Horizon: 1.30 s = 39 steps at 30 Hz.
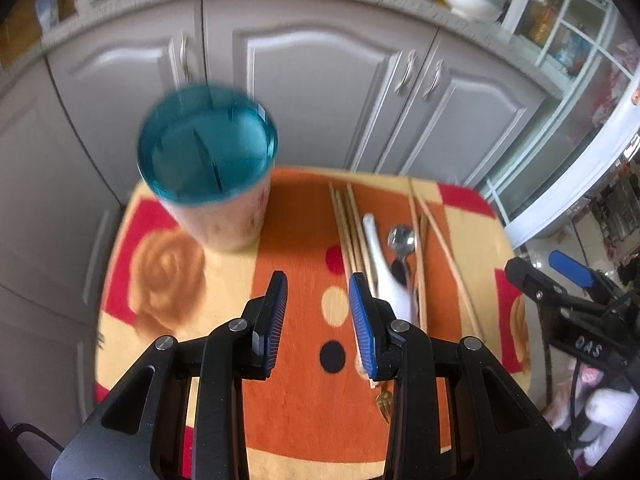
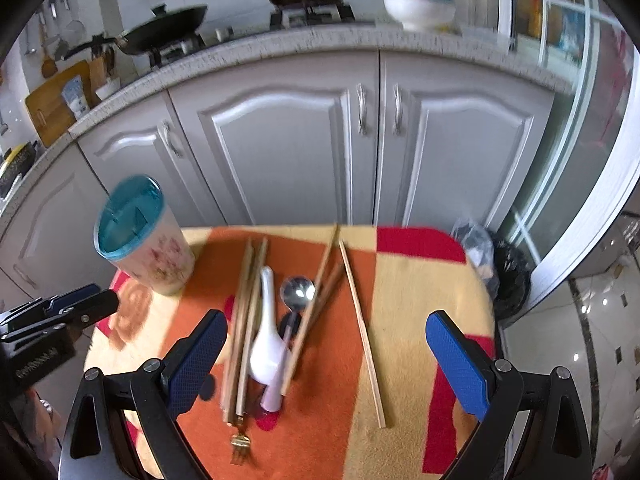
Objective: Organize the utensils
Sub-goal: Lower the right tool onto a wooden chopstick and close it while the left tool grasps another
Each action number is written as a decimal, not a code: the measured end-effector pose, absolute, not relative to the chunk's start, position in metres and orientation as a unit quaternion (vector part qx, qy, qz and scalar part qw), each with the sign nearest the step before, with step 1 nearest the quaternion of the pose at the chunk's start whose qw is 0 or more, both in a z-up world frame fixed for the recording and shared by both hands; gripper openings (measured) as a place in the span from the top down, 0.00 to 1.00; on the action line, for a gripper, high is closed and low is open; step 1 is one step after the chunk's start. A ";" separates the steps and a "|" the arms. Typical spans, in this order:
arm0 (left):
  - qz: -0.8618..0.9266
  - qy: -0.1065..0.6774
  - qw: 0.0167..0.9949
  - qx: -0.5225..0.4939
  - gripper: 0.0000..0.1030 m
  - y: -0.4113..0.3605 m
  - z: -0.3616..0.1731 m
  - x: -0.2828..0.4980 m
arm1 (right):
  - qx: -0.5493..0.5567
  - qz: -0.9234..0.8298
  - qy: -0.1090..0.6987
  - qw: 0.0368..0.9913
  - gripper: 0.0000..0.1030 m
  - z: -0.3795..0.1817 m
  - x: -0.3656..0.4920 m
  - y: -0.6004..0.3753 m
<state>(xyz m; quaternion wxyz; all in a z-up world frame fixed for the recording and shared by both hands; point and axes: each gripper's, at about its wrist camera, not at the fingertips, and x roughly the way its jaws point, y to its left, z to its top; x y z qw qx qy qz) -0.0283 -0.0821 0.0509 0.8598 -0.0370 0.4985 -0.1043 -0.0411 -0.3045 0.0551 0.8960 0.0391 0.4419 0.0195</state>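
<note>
A floral utensil holder with a blue slotted lid [image 1: 208,148] [image 2: 132,216] stands at the far left of a small table. Several wooden chopsticks [image 2: 246,320] [image 1: 348,224], a white ceramic spoon [image 2: 266,344] [image 1: 384,272], a metal spoon [image 2: 298,294] [image 1: 401,240] and a gold fork [image 2: 240,446] lie in a loose pile at the table's middle. My left gripper [image 1: 318,284] hovers open over bare cloth just left of the pile, nothing between its fingers. My right gripper [image 2: 326,320] is open wide above the pile, straddling the utensils without touching them.
An orange, red and cream patterned cloth [image 2: 404,304] covers the table. Grey cabinet doors [image 2: 280,140] stand close behind it, under a counter with pans and a bowl. A dark bag [image 2: 508,276] sits on the floor at the right. A glass door is at far right.
</note>
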 end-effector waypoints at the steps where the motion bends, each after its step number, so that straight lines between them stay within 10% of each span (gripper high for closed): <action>1: -0.107 0.510 0.852 -0.041 0.70 -0.083 0.042 -0.026 | 0.044 0.021 0.447 0.893 0.04 0.048 -0.038 -0.308; 5: -0.118 0.543 0.830 -0.048 0.70 -0.093 0.008 -0.017 | 0.085 0.041 0.478 0.873 0.21 0.014 -0.023 -0.325; 28: -0.146 0.580 0.801 -0.017 0.83 -0.135 -0.057 0.034 | 0.079 0.048 0.545 0.833 0.40 -0.055 0.042 -0.353; 39: -0.155 0.583 0.796 -0.039 0.95 -0.128 -0.056 0.040 | 0.052 0.043 0.540 0.839 0.81 -0.066 0.049 -0.350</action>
